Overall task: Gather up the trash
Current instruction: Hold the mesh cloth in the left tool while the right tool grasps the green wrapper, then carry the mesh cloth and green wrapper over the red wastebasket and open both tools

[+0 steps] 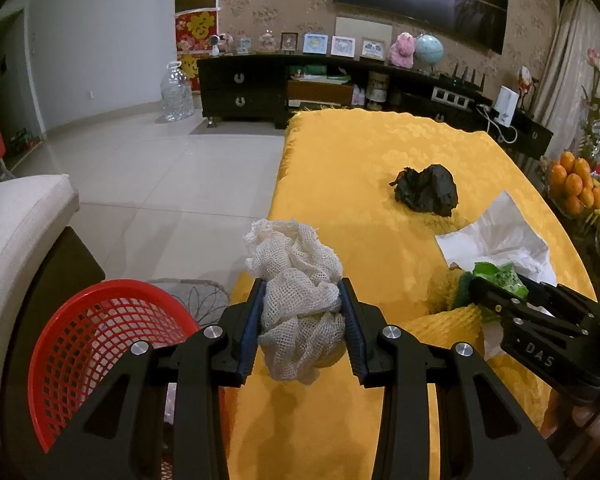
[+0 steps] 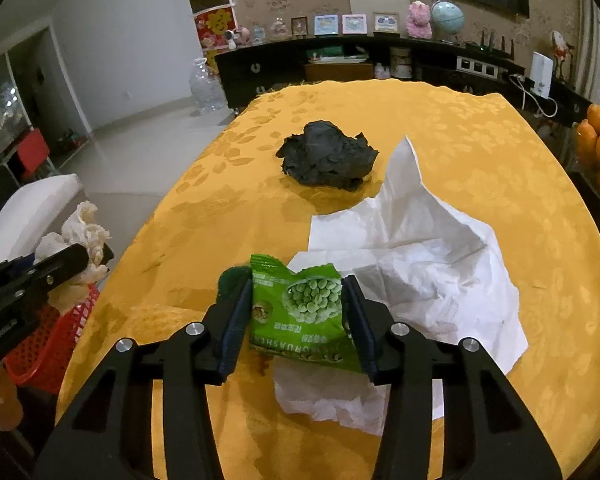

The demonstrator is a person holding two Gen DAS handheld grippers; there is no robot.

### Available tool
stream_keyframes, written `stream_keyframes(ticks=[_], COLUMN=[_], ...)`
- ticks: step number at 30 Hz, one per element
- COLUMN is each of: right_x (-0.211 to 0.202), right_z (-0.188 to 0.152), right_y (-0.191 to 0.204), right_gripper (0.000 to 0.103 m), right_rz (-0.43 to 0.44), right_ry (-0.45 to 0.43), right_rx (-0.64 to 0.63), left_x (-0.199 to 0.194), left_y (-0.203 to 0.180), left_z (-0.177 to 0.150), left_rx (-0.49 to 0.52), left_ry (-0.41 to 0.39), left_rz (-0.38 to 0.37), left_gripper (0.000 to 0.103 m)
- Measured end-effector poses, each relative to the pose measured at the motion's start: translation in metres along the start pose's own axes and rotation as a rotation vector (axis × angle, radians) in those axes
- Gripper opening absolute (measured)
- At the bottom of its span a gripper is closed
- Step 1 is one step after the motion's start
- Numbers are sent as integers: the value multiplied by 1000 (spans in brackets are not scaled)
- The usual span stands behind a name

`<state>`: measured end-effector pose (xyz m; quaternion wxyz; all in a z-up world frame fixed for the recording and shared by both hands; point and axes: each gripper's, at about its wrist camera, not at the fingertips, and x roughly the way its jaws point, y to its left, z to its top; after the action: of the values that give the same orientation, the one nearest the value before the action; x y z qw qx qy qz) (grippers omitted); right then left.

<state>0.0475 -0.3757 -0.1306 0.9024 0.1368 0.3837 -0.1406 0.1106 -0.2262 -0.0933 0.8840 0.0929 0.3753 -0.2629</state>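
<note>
My left gripper (image 1: pixel 302 294) is shut on a crumpled white mesh wad (image 1: pixel 298 280) and holds it over the left edge of the yellow-clothed table (image 1: pixel 360 160), beside a red mesh basket (image 1: pixel 100 344). My right gripper (image 2: pixel 298 300) is shut on a green snack packet (image 2: pixel 300 312) just above the table. A crumpled black wad (image 2: pixel 328 156) lies at mid-table. A crumpled white tissue sheet (image 2: pixel 412 248) lies just beyond the right gripper. The right gripper also shows in the left wrist view (image 1: pixel 496 280), and the left gripper with the mesh wad (image 2: pixel 80 240) shows at the left of the right wrist view.
A yellow foam fruit net (image 1: pixel 448 320) lies on the table near the right gripper. A bowl of oranges (image 1: pixel 576 188) stands off the table's right side. A white cushioned seat (image 1: pixel 16 232) is at left. A dark TV cabinet (image 1: pixel 244 88) stands behind.
</note>
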Motion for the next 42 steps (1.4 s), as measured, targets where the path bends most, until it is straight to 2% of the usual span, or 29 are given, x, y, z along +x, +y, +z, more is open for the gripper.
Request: stream_keyframes(ticks=[20,31,42], right_x=[-64,-84,-94], right_z=[1,-3,-2], right_y=[-15,-19,11], right_gripper=[44,44,44], right_rz=[15,14,82], right_ry=[-118,-146,-164], right_rx=[65,92,45], left_x=[-22,-54,-87], left_y=[4,35,79], left_z=[-3,-9,-23], left_rx=[-17,-74,-143], left_ry=[-83,-127,-131], left_rz=[4,71,161], left_gripper=[35,35,35])
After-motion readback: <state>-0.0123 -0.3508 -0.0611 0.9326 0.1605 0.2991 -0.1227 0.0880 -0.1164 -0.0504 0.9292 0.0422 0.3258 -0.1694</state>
